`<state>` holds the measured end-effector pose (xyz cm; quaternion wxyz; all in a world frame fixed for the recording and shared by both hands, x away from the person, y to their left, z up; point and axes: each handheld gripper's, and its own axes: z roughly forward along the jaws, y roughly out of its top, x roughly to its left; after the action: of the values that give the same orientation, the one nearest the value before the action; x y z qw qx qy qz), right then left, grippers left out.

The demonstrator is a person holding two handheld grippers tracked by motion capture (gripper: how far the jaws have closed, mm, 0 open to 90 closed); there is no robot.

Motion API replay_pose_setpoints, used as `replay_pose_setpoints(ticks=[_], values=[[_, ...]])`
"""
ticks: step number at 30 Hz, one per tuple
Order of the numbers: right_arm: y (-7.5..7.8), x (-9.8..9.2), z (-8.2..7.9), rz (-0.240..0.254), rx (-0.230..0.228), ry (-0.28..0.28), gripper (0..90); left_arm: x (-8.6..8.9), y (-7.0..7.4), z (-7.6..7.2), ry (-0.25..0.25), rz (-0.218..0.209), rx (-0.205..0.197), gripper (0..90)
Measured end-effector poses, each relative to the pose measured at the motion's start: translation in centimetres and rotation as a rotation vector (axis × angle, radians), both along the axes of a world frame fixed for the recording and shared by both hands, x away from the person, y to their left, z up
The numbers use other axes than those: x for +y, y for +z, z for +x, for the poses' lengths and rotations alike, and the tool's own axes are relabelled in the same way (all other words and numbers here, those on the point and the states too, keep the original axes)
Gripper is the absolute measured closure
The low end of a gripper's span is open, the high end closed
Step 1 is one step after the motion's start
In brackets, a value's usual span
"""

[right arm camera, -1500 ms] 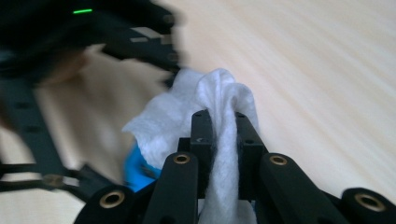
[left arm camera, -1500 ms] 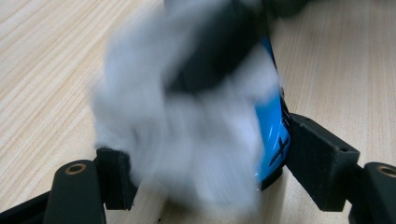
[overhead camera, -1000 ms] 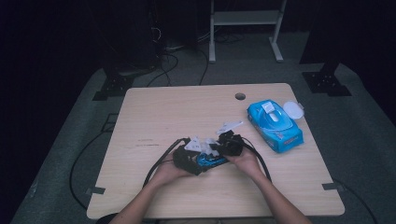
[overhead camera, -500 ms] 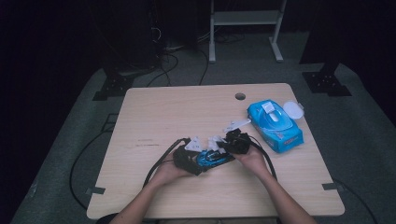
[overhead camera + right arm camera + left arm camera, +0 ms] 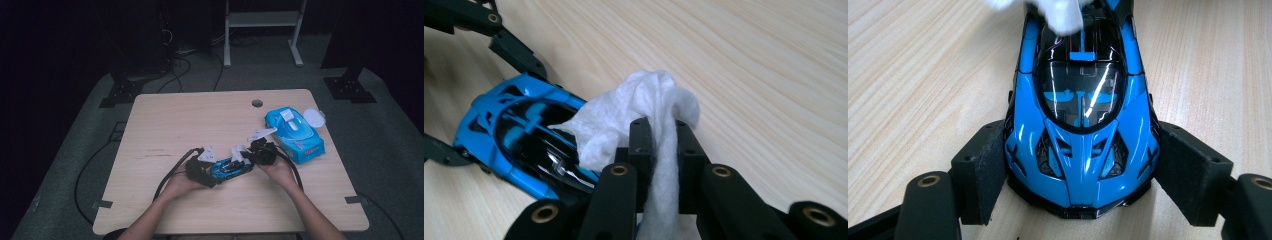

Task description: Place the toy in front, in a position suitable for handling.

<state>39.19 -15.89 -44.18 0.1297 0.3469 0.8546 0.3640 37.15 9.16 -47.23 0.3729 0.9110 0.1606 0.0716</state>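
A: Where was the glossy blue toy sports car (image 5: 1082, 125)?

B: Centre of the left gripper view, nose clamped between the left gripper (image 5: 1083, 172)'s pads, on the pale wooden table (image 5: 923, 75).

A: And the right gripper (image 5: 659, 145)?

B: Nearly closed, pinching a crumpled white wipe (image 5: 634, 115) against the car's rear, lower middle of its view.

A: Risks?

B: I'd judge a hard swipe could twist the car free; the thin wipe might slip out.

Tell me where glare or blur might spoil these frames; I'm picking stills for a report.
High view: dim room, lit table, the grippers small and soft. Left gripper view: sharp, with white glare streaks on the toy car windscreen; the wipe at top is overexposed. Right gripper view: wipe crisp, near jaws slightly soft.
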Motion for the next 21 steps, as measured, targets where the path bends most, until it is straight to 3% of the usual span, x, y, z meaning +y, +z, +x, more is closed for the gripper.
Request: replay_pose_setpoints(ticks=[2, 6, 12, 18, 21], values=[[0.4, -1.0, -0.4, 0.025, -0.009, -0.011, 81.3, 0.0, 0.0, 0.0, -0.002, -0.001, 0.002, 25.8], [0.9, -2.5, -1.6, 0.019, -0.024, -0.014, 81.3, 0.0, 0.0, 0.0, 0.001, -0.005, 0.002, 25.7], [0.5, -2.4, -3.0, -0.036, -0.031, 0.028, 81.3, 0.0, -0.1, 0.0, 0.001, -0.006, 0.002, 25.8], [0.6, -0.9, -1.5, -0.002, -0.068, -0.007, 81.3, 0.0, -0.1, 0.1, -0.002, -0.004, 0.001, 25.8], [0.4, 0.0, -0.6, -0.041, -0.089, -0.035, 81.3, 0.0, -0.1, 0.0, -0.001, -0.005, 0.003, 25.8]])
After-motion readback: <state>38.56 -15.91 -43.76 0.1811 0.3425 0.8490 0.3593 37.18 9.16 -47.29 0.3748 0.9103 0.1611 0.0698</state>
